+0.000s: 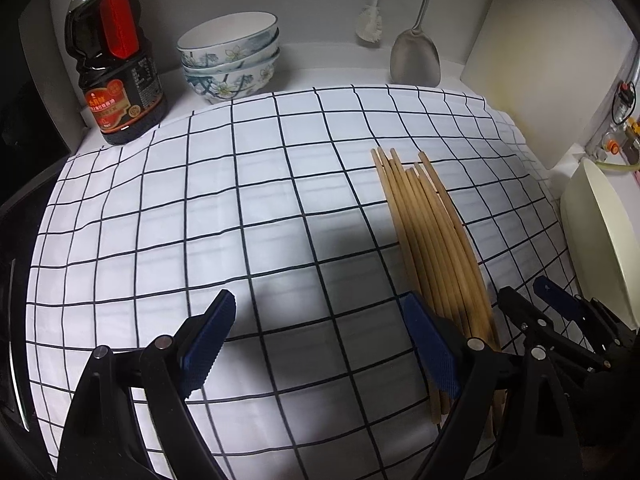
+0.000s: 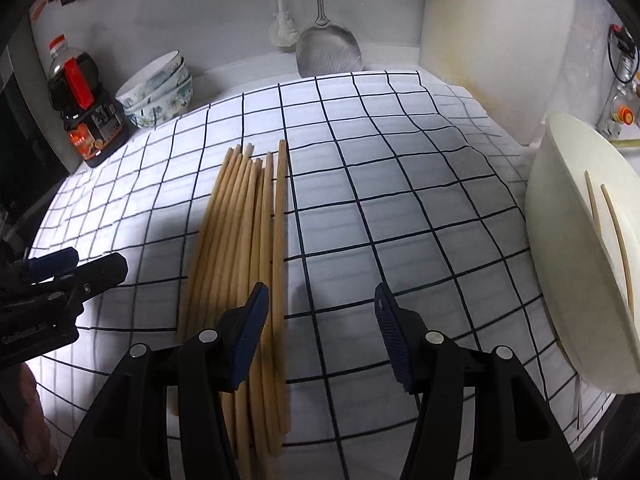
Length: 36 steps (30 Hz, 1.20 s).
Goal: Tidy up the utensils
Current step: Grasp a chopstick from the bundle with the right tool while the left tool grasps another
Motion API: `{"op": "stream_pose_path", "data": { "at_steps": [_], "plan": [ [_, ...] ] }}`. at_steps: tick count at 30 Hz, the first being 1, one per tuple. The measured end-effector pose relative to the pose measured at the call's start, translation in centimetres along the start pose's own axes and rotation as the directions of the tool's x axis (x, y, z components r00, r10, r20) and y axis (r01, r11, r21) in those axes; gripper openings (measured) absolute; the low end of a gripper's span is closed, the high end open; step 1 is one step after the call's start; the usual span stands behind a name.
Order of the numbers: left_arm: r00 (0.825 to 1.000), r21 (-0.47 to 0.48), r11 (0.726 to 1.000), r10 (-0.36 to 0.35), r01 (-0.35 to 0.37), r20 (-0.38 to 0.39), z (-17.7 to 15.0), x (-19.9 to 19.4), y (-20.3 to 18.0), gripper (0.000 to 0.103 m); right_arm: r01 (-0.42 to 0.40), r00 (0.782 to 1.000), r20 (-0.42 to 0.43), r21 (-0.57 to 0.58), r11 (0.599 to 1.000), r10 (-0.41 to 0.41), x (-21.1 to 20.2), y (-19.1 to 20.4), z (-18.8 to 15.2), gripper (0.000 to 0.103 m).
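Several wooden chopsticks (image 1: 432, 232) lie bundled on the white checked cloth (image 1: 240, 200); they also show in the right wrist view (image 2: 244, 240). My left gripper (image 1: 320, 340) is open and empty, its right finger beside the bundle's near end. My right gripper (image 2: 320, 328) is open and empty, its left finger over the bundle's near part. A cream holder (image 2: 580, 248) at the right edge holds two chopsticks (image 2: 612, 232). The right gripper also shows in the left wrist view (image 1: 532, 296), and the left gripper in the right wrist view (image 2: 80, 266).
A soy sauce bottle (image 1: 116, 64) and stacked floral bowls (image 1: 232, 56) stand at the back left. A brush (image 1: 370, 24) and a metal spatula (image 1: 416, 56) hang on the back wall. A cutting board (image 1: 540, 60) leans at the back right.
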<state>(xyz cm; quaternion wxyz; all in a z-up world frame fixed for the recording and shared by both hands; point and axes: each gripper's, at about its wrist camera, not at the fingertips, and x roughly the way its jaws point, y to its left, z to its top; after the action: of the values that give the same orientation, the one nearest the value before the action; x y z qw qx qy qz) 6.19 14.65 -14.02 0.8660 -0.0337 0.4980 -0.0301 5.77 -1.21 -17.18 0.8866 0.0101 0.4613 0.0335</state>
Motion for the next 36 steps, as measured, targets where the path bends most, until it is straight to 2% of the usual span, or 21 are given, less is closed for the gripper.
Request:
{"op": "stream_pose_path", "data": {
  "at_steps": [6,10,14,20,22,24,26,32,36],
  "plan": [
    [1.0,0.002,1.0,-0.004,0.004,-0.008,0.0,0.7,-0.5,0.084,-0.004,1.0,-0.012,-0.028,1.0,0.004,0.8,0.5,0.0,0.053],
    [1.0,0.006,1.0,-0.005,0.005,-0.012,-0.1,1.0,-0.8,0.084,0.032,0.999,-0.011,-0.071,0.997,-0.033,1.2,0.9,0.1,0.053],
    [1.0,0.008,1.0,-0.007,0.007,-0.019,0.0,1.3,-0.9,0.084,0.016,1.0,-0.013,-0.072,0.997,-0.017,1.3,0.4,-0.1,0.053],
    [1.0,0.012,1.0,-0.01,0.01,-0.024,0.1,1.8,-1.3,0.084,0.05,0.999,-0.006,-0.15,0.987,-0.052,1.9,1.6,0.1,0.049],
    [1.0,0.02,1.0,-0.008,0.009,-0.025,0.2,2.0,-1.6,0.084,0.037,0.999,0.0,-0.164,0.986,-0.037,1.9,1.8,0.2,0.044],
    [1.0,0.023,1.0,-0.008,0.008,-0.026,0.3,2.1,-1.9,0.084,0.029,1.0,0.003,-0.172,0.985,-0.029,2.0,1.8,0.4,0.023],
    [1.0,0.026,1.0,-0.011,0.012,-0.025,0.4,2.2,-2.1,0.084,0.032,0.999,0.003,-0.171,0.985,-0.032,2.1,1.6,0.5,0.011],
    [1.0,0.047,0.999,-0.018,0.019,-0.026,0.4,2.8,-3.1,0.084,0.038,0.999,0.001,-0.092,0.995,-0.038,1.8,-0.6,0.3,0.007],
    [0.999,0.053,0.999,0.006,-0.003,-0.047,0.2,3.7,-3.0,0.085,0.033,0.999,-0.009,-0.067,0.997,-0.033,1.5,-1.4,0.1,0.007]
  ]
}}
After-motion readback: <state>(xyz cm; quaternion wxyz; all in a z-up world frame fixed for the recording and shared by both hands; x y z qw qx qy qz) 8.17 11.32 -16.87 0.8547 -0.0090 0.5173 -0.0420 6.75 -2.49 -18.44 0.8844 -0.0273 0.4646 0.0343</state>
